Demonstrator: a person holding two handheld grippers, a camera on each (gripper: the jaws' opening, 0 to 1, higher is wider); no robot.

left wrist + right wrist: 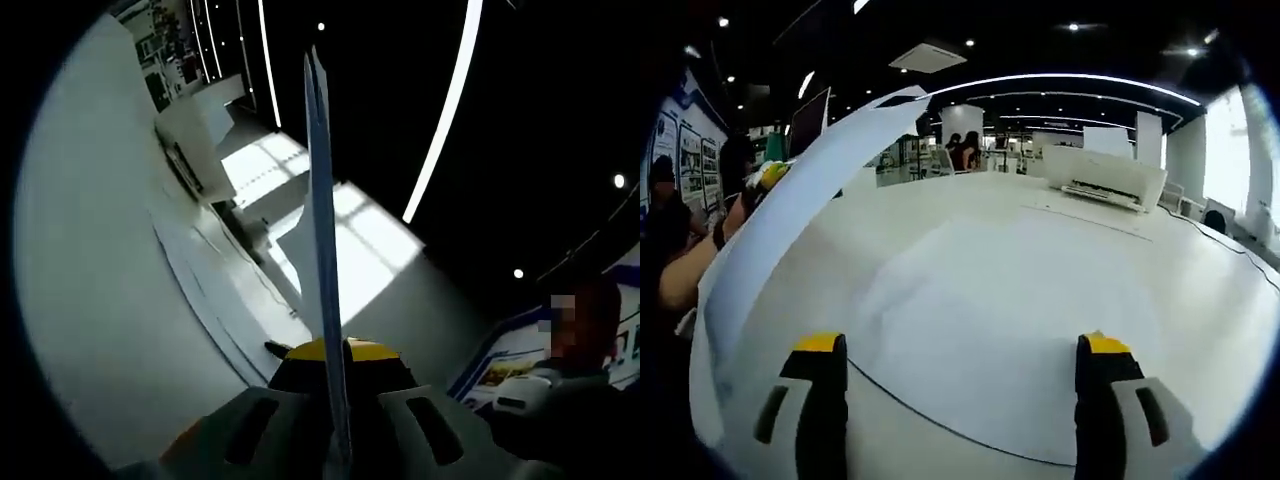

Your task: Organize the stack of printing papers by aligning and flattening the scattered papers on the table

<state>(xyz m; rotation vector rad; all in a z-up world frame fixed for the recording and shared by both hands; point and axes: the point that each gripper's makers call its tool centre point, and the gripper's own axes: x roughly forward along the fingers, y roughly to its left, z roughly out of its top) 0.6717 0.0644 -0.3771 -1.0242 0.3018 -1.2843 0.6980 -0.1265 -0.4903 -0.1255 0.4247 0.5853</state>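
Observation:
My left gripper (337, 352) is shut on a sheet of white paper (322, 230), which I see edge-on as a thin strip rising from between the yellow-tipped jaws. In the right gripper view that same lifted sheet (790, 210) curves up over the left side of the table, with the left gripper (768, 175) pinching its far edge. More white sheets (990, 320) lie flat on the white table (1200, 320) ahead of my right gripper (962, 350). That gripper is open, low over the table, with nothing between its fingers.
A white printer (1105, 178) stands at the table's far right, with a thin dark cable (940, 425) running across the near part. A person (675, 250) stands at the left of the table. People and furniture sit further back in the room.

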